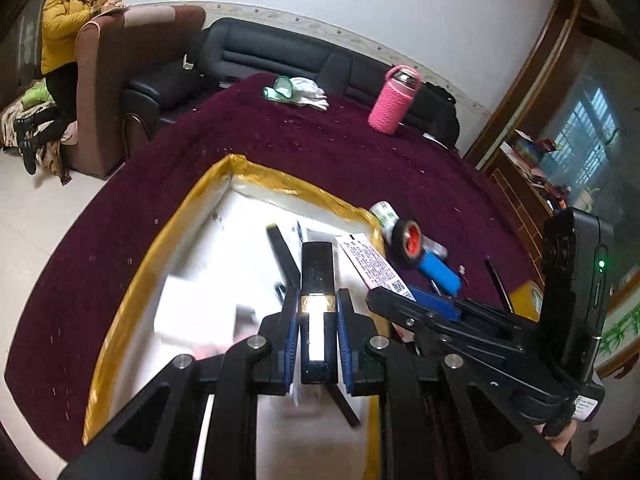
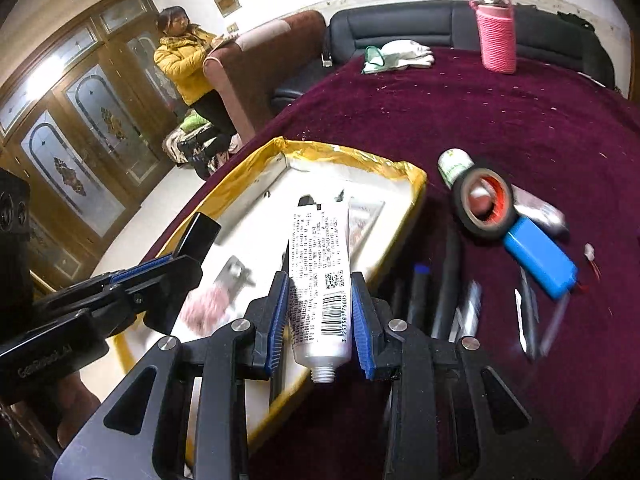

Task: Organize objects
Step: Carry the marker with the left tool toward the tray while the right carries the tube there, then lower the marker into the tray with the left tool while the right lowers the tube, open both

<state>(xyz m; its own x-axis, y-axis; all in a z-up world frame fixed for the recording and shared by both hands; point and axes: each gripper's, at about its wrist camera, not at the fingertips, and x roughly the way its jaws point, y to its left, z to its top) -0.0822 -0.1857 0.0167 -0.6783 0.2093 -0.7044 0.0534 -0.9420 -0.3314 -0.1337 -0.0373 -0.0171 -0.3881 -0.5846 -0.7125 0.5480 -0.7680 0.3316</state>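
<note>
1. The left gripper [image 1: 317, 312] is clamped on a black lipstick case [image 1: 316, 276] with a gold band, its blue pads pressing both sides; the case juts forward over the yellow-rimmed white box [image 1: 160, 264].
2. The right gripper [image 2: 320, 300] pinches a white tube [image 2: 320, 272], uncapped nozzle pointing back toward the camera, over the box's right edge.
3. To the right of the box on the maroon tablecloth [image 2: 480, 120] lie a black tape roll [image 2: 484, 208] and a blue lighter [image 2: 538, 260].

maroon tablecloth [image 2: 480, 120], pink bottle [image 2: 498, 36], perhaps-white tube [image 2: 320, 280]
</note>
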